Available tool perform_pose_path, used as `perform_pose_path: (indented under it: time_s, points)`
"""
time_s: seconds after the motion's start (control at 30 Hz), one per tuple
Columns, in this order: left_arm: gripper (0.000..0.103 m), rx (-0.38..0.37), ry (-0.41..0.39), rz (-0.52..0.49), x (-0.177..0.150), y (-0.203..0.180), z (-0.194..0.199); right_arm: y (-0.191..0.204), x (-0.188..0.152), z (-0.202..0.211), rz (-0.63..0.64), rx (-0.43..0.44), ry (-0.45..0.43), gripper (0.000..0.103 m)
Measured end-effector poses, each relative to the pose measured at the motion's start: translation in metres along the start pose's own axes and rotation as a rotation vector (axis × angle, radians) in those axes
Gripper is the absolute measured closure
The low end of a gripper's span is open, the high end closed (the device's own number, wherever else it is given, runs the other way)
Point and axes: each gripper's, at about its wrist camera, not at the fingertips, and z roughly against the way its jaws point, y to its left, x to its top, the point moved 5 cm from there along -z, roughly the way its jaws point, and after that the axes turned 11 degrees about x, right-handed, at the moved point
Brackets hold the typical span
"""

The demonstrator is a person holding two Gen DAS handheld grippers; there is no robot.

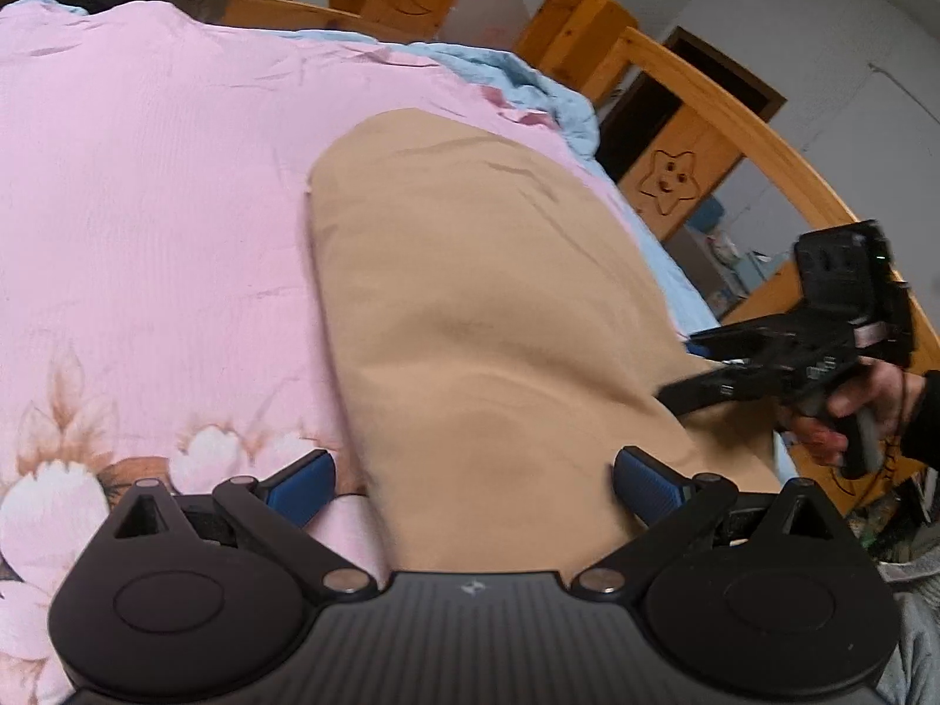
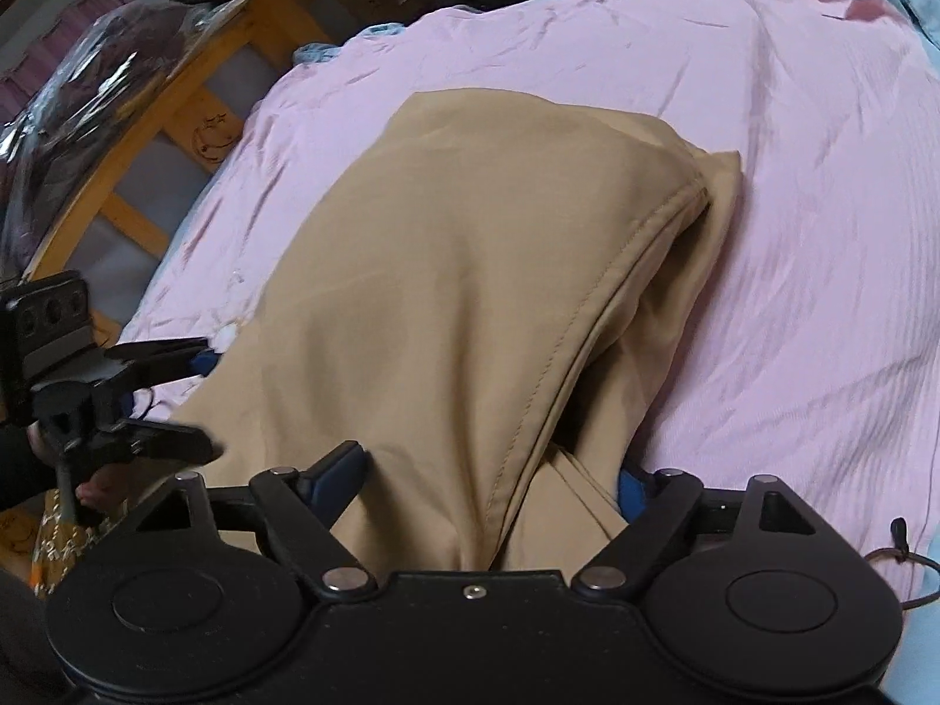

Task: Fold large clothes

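Note:
A tan garment [image 1: 487, 294] lies folded lengthwise on the pink bedsheet [image 1: 147, 205]. My left gripper [image 1: 473, 487] is open at its near end. One blue pad [image 1: 299, 484] is over the sheet and the other rests at the cloth. In the right wrist view the tan garment [image 2: 458, 270] rises in a fold with a stitched hem. It fills the gap of my right gripper [image 2: 487, 482], whose jaws stand wide and do not pinch it. My right gripper [image 1: 678, 369] also shows from the side, jaws apart at the garment's right edge. My left gripper [image 2: 208, 393] appears at the left.
A wooden bed rail [image 1: 693, 117] with carved moon and star panels runs behind the bed. A light blue blanket [image 1: 529, 82] lies bunched past the sheet. A hand [image 1: 846, 411] holds the right gripper's handle. Plastic-wrapped items [image 2: 88, 70] sit beyond the rail.

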Motion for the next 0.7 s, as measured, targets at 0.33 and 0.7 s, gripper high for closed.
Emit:
perform_pose_path:
  time_s: [0.33,0.7]
  points:
    - [0.014,-0.084,0.063,0.081,0.007,0.006,-0.019,0.0,-0.001,-0.008,-0.019,-0.073,-0.02,0.034]
    - [0.041,0.032,0.024,0.099,0.02,-0.018,-0.01,0.022,0.001,-0.001,-0.081,-0.186,-0.074,0.076]
